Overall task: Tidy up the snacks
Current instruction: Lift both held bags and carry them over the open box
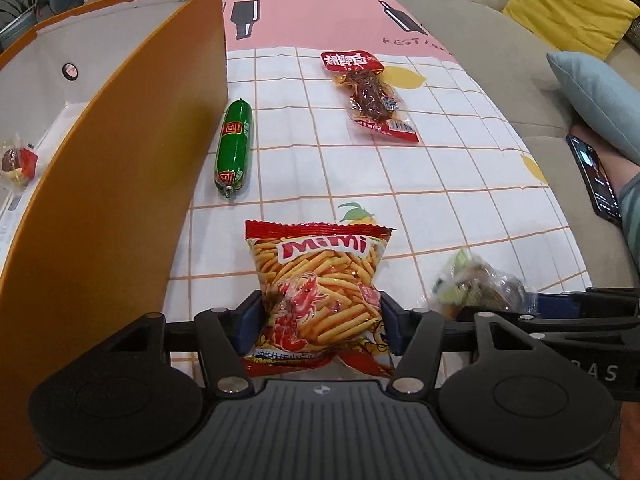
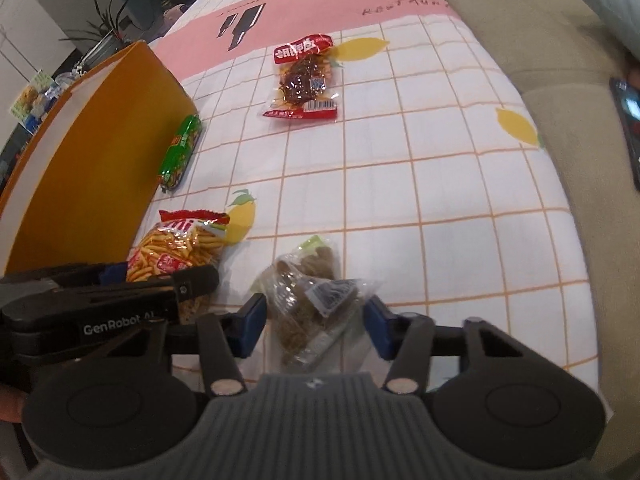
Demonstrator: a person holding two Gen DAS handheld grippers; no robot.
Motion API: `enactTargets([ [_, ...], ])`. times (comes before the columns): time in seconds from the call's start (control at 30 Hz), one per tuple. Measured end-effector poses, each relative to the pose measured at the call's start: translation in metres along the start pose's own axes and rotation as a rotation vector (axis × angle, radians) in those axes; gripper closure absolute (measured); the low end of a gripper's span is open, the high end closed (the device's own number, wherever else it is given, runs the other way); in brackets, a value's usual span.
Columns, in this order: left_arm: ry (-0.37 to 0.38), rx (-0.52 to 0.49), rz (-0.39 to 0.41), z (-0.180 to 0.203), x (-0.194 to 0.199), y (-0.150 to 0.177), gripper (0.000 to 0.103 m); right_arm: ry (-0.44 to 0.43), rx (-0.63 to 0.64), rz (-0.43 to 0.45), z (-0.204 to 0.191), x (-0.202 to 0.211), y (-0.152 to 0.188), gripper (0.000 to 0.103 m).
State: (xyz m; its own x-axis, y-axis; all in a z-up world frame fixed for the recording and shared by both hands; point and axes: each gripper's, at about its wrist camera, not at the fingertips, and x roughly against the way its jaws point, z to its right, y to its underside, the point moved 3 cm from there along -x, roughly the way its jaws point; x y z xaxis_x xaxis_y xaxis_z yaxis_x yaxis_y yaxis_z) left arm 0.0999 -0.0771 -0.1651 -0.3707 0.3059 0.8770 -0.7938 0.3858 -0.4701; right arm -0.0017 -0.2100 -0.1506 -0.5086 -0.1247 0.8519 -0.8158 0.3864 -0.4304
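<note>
An orange and red Mimi bag of snack sticks [image 1: 320, 280] lies on the checked tablecloth [image 1: 440, 184]. My left gripper [image 1: 320, 326] stands around its lower half, both blue pads pressed against its sides. A clear packet of brown snacks [image 2: 310, 300] lies between the fingers of my right gripper [image 2: 316, 328], with a gap at each pad, so it is open. A green sausage [image 1: 234, 146] lies by the orange box [image 1: 120, 120]. Further back lies a red packet of dark meat [image 1: 370, 96]. One wrapped snack [image 1: 16, 162] sits inside the box.
The tall orange box wall rises close on the left of both grippers. A beige sofa [image 1: 500, 52] borders the table on the right, with a yellow cushion [image 1: 568, 4], a blue cushion [image 1: 596, 96], a phone [image 1: 596, 176] and a person's arm [image 1: 628, 184].
</note>
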Motion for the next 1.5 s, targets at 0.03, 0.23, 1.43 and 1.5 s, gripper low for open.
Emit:
enactTargets([
  [0.03,-0.004,0.004,0.002,-0.001,0.0,0.0,0.039,0.0,0.006,0.002,0.0,0.0,0.0,0.058],
  [0.23,-0.013,0.011,0.019,-0.003,0.003,-0.002,0.049,0.004,0.025,0.011,-0.002,0.0,0.0,0.062],
  [1.43,-0.046,0.29,0.256,-0.111,0.142,-0.083,0.052,-0.108,0.593,0.381,-0.158,0.082,-0.065,0.064],
  [1.5,-0.069,0.288,0.237,-0.12,0.138,-0.086,0.052,-0.105,0.635,0.369,-0.172,0.075,-0.074,0.064],
])
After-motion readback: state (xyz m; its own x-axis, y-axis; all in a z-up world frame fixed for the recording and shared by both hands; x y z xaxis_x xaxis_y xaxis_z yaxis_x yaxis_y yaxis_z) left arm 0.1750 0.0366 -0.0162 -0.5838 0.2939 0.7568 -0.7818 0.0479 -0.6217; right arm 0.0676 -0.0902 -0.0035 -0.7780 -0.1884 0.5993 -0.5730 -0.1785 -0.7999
